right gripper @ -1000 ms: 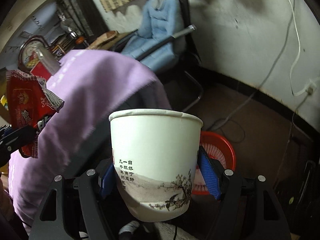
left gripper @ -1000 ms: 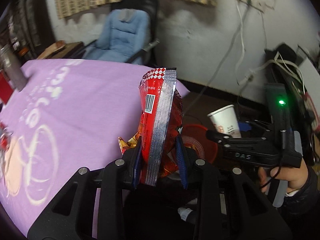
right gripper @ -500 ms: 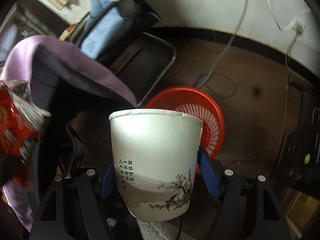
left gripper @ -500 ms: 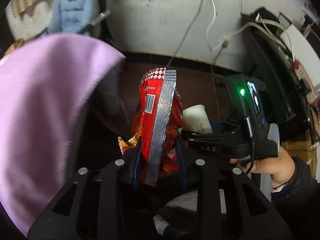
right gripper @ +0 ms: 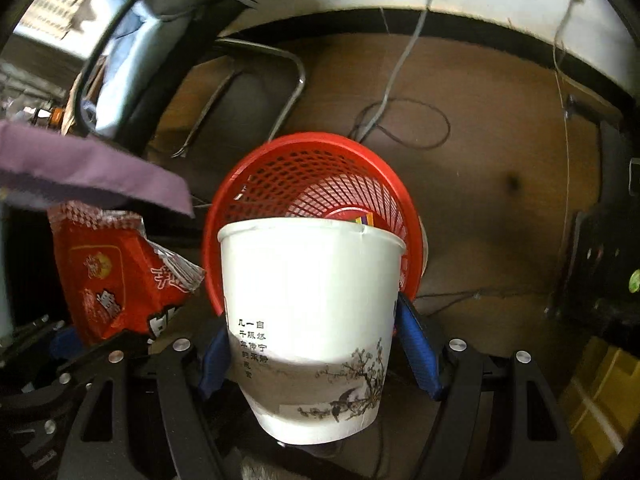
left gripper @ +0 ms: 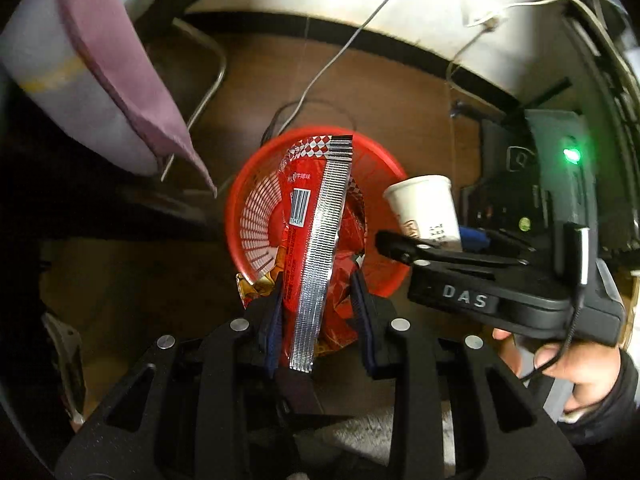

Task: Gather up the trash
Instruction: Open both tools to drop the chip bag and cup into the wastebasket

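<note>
My left gripper (left gripper: 318, 312) is shut on a red snack wrapper (left gripper: 316, 216) with a silver seam and a barcode; it hangs above a red mesh basket (left gripper: 256, 216) on the brown floor. My right gripper (right gripper: 316, 344) is shut on a white paper cup (right gripper: 312, 312) printed with a tree and black characters, held over the near rim of the same basket (right gripper: 316, 168). The cup (left gripper: 424, 208) and the right gripper (left gripper: 460, 252) show to the right in the left wrist view. In the right wrist view the wrapper (right gripper: 116, 276) shows at the left.
A purple cloth (left gripper: 128, 72) hangs off the table edge at upper left, near a metal chair leg (left gripper: 208, 92). White and black cables (right gripper: 400, 120) lie on the floor behind the basket. Dark equipment (left gripper: 560, 184) with a green light stands at the right.
Both grippers have dropped from table height and tilted down toward the floor. The red basket, small and far before, now lies right under the wrapper and the cup. Both grips are unchanged.
</note>
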Demonstrator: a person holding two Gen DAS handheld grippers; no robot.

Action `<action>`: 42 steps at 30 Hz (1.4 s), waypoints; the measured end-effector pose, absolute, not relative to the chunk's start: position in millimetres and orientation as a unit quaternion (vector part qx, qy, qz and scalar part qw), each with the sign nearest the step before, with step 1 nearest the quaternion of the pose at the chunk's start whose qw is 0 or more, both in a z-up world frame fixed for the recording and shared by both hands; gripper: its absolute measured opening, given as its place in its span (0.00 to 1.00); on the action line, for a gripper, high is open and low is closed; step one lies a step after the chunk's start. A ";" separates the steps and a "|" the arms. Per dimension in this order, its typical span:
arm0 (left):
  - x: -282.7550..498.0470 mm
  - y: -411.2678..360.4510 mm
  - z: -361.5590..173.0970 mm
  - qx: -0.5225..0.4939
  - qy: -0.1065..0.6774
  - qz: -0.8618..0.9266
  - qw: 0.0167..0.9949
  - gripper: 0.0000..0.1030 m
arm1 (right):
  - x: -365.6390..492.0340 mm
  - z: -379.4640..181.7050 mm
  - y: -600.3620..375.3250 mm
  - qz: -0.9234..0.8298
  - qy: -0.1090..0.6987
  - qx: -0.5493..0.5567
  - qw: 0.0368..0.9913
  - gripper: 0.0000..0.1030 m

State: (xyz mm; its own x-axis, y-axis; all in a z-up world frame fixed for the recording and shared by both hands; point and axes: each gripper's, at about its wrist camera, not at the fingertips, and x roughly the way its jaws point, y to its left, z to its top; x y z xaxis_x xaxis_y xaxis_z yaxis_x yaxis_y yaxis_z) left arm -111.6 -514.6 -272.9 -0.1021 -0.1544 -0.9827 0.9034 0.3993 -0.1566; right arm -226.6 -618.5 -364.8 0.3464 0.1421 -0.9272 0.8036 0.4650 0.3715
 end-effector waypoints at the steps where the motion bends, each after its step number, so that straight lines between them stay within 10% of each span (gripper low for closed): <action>1: -108.8 -516.8 -280.8 0.319 0.598 -0.440 0.589 0.31 | -227.1 -369.7 -619.3 -0.242 0.517 0.466 0.676 0.71; 12: -107.1 -532.7 -324.6 0.337 0.627 -0.413 0.568 0.33 | -224.6 -402.0 -634.3 -0.243 0.490 0.543 0.637 0.71; 19: -103.3 -532.6 -325.2 0.336 0.633 -0.403 0.569 0.65 | -229.6 -399.5 -639.0 -0.246 0.481 0.565 0.623 0.78; 24: -104.7 -530.0 -314.9 0.332 0.628 -0.411 0.571 0.66 | -237.8 -383.3 -639.7 -0.259 0.480 0.556 0.627 0.78; 42: -144.7 -443.3 -171.3 0.329 0.470 -0.466 0.673 0.76 | -234.6 -227.4 -604.1 -0.348 0.453 0.350 0.742 0.92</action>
